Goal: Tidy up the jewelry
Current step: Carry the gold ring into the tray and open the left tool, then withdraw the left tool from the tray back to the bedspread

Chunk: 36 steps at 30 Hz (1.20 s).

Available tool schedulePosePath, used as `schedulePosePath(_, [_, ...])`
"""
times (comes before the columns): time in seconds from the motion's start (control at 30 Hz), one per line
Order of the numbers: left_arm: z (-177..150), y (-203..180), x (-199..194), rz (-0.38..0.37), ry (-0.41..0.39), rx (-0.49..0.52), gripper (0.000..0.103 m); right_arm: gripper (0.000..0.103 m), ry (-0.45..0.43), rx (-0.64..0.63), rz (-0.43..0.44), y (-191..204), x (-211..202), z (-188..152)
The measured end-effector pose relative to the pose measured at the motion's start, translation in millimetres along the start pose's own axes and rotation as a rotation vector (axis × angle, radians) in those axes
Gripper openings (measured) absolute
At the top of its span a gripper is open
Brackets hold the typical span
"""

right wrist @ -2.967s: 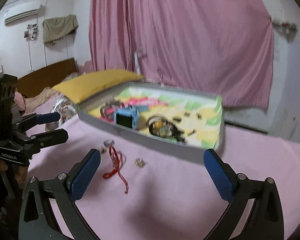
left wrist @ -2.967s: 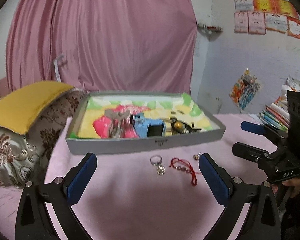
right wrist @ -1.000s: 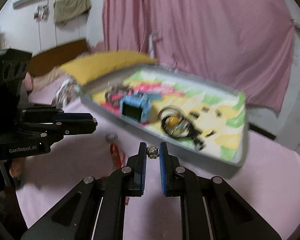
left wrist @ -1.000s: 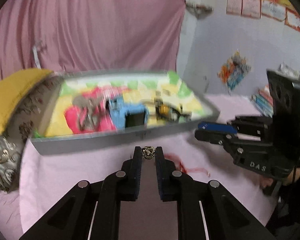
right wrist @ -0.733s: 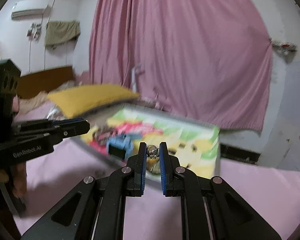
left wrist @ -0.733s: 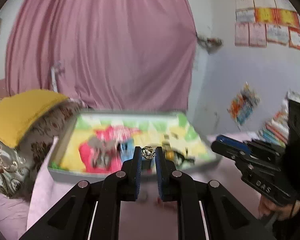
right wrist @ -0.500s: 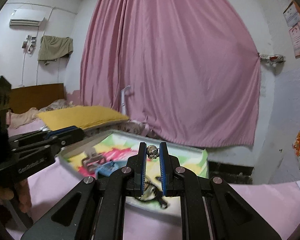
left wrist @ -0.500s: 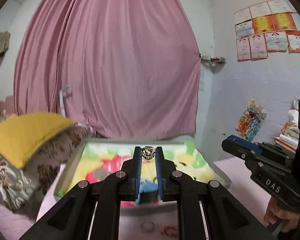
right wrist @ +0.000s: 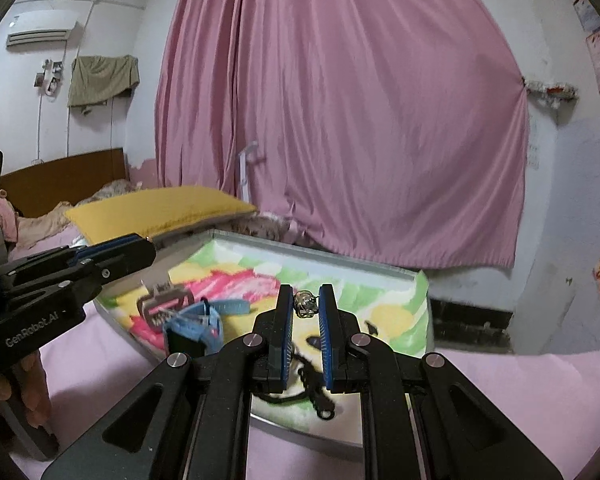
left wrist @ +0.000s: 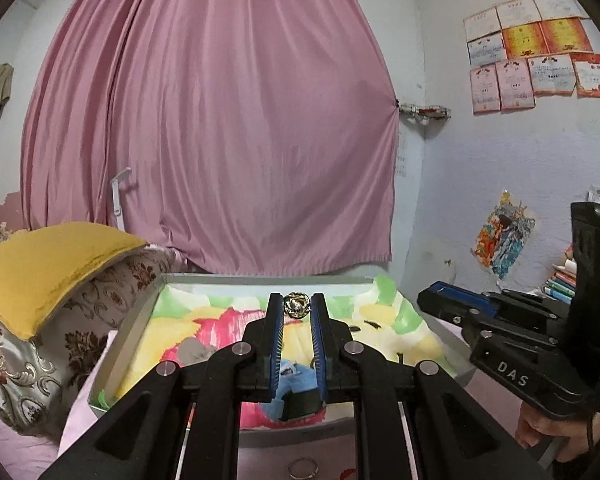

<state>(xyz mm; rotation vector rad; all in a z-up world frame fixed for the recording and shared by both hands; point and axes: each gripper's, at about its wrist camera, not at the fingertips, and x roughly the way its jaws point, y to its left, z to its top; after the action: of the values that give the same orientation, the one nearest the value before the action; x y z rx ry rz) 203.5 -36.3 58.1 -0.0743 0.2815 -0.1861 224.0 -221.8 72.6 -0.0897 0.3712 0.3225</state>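
**Both grippers lifted, each pinching a small trinket over the tray**

Since three seconds ago, both grippers have gone from spread wide above the pink cloth to pressed together and raised. Now the left gripper pinches a small gold-toned bauble at its fingertips, and the right gripper pinches a small silver charm the same way. Each trinket hangs in the air in front of the grey tray, clear of its rims.

Inside the tray, over a bright yellow, pink and green lining, lie a blue watch, a grey clasp piece just beside it and a dark bracelet nearer the right gripper. Open lining shows toward the tray's far wall and its right end. From the left wrist view, a silver ring rests on the pink cloth in front of the tray's near wall, with a bit of red cord close to it at the frame's lower edge.

Left of the tray, a yellow pillow sits on a floral cushion that presses against the tray's side. Behind hangs a pink curtain; papers are stuck on the right wall, and the right gripper is well apart from the left one.
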Motion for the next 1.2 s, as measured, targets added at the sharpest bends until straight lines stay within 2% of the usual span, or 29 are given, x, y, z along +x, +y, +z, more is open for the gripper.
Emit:
schedulePosePath(0.13, [-3,0,9,-0.02,0.075,-0.004,0.013,0.011,0.076,0.033,0.024,-6,15,-6])
schedulePosePath(0.33, [-9,10,25,-0.072,0.197,-0.073,0.013,0.011,0.161,0.069,0.052,-10,29,-15])
schedulePosePath(0.47, [-15,13,33,-0.06,0.25,-0.093,0.013,0.011,0.22,0.088,0.084,-13,37,-21])
schedulePosePath(0.77, [-22,26,47,-0.022,0.331,-0.153,0.013,0.011,0.314,0.097,0.13,-11,54,-29])
schedulePosePath(1.2, [-23,29,48,-0.02,0.351,-0.164,0.013,0.011,0.362,0.105,0.144,-9,63,-34])
